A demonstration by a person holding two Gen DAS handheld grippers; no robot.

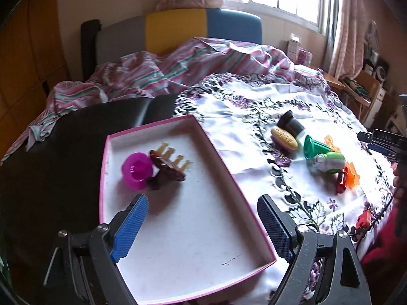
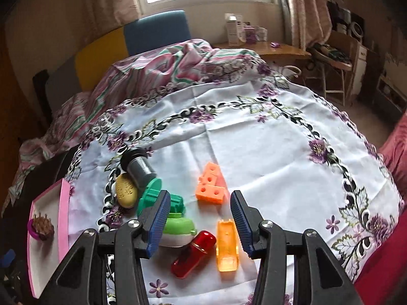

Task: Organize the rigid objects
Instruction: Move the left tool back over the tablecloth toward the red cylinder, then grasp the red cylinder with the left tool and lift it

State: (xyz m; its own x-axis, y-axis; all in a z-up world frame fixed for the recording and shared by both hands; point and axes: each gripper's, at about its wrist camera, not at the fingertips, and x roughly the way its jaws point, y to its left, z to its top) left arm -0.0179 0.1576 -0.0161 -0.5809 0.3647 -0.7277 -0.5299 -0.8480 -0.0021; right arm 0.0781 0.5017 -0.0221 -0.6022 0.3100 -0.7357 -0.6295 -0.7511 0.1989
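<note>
A white tray with a pink rim (image 1: 152,126) lies at the left and holds a magenta cup (image 1: 136,170) and a brown comb clip (image 1: 169,166). My left gripper (image 1: 202,199) hangs open over the tray, with nothing between its fingers. To the right, on the floral cloth (image 2: 254,152), lie a dark cylinder (image 2: 140,169), a yellow oval piece (image 2: 126,190), a green part (image 2: 152,195), a green-and-white lid (image 2: 178,231), a red capsule (image 2: 194,254), an orange trough (image 2: 227,246) and an orange holed block (image 2: 211,185). My right gripper (image 2: 200,193) hovers open above this pile, holding nothing.
Striped bedding (image 1: 152,76) is bunched up behind the cloth, below a grey, yellow and blue headboard (image 1: 178,30). A black surface (image 1: 63,152) lies left of the tray. A wooden desk with bottles (image 2: 267,48) stands at the back right. Red fabric (image 2: 381,267) borders the near right.
</note>
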